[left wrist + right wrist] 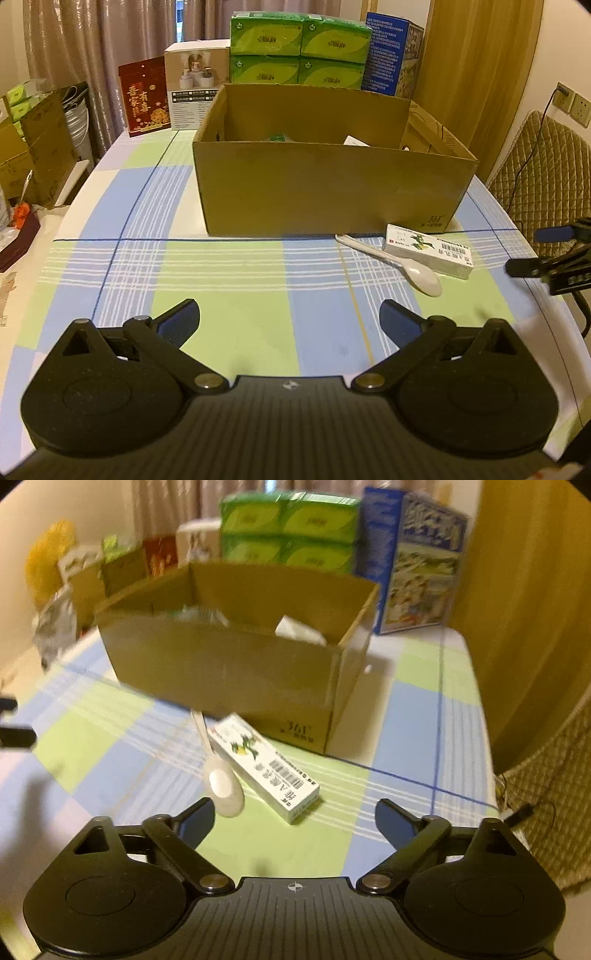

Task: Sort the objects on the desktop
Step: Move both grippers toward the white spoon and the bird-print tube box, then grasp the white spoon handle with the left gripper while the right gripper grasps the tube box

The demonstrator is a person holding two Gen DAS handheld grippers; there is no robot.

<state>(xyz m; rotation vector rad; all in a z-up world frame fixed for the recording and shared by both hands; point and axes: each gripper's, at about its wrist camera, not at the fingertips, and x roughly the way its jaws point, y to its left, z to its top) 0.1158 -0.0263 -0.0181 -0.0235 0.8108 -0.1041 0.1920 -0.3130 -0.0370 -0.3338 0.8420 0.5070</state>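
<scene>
Left gripper (pixel 290 317) angled down over the checked tablecloth (pixel 221 280), fingers spread wide, nothing between them. Only bare cloth sits under the gap.

Right gripper (pixel 294 818) also pitched down, fingers apart, nothing gripped; the right wrist view is motion-blurred. From the left wrist view its dark fingertips poke in at the right edge, near the table's edge.

White medicine box (pixel 264 768) lies flat on the cloth just in front of the cardboard box (pixel 221 672), near its front right corner. Long, narrow, green plant print and barcode on top, tilted diagonally.

White spoon (pixel 218 775) lies along the box's left side, just beside it, possibly touching; bowl end towards the right gripper, handle pointing back at the carton.

Carton is open-topped, some items inside, too blurred to tell what. Green tissue packs (pixel 299 48) stacked behind it.
</scene>
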